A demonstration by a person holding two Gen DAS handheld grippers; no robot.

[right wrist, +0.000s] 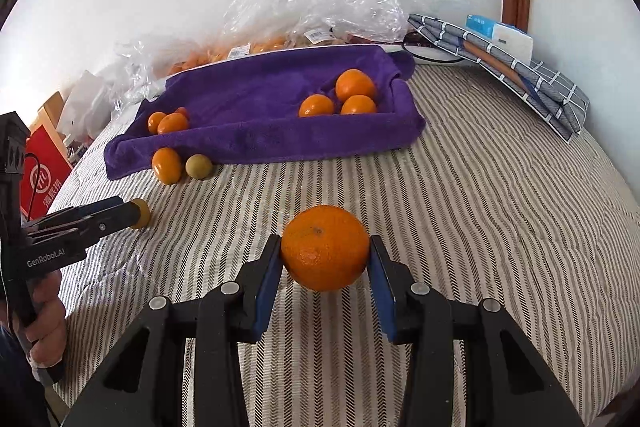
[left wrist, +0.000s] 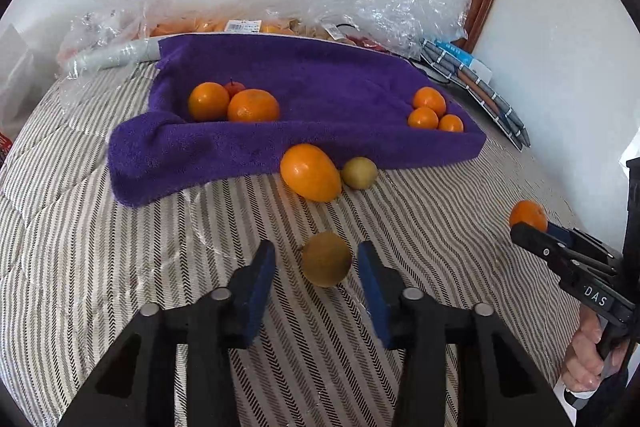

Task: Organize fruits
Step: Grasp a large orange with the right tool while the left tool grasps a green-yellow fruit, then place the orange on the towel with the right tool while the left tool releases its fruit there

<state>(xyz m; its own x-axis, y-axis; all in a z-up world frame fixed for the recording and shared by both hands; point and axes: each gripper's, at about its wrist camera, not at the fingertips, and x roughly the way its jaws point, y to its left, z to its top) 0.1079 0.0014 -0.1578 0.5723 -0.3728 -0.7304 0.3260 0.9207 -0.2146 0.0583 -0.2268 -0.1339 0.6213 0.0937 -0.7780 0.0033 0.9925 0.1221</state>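
Sorting by type on the purple towel [left wrist: 312, 75]: its raised edges form a tray on the striped bedspread [left wrist: 100, 227], probably to stop fruit rolling. 2 big oranges [left wrist: 234, 103] sit at its left end, 3 small oranges [left wrist: 434, 113] at its right. 1 oval orange fruit [left wrist: 310, 171] and 1 green fruit [left wrist: 359, 173] lie loose against the towel's front edge. Right gripper [right wrist: 326, 259] clamps an orange [right wrist: 325, 247], both pads pressing its sides. Left gripper [left wrist: 316, 267] jaws narrow; a brown-green fruit [left wrist: 326, 259] sits between them, but pad contact can't be confirmed, gaps show either side.
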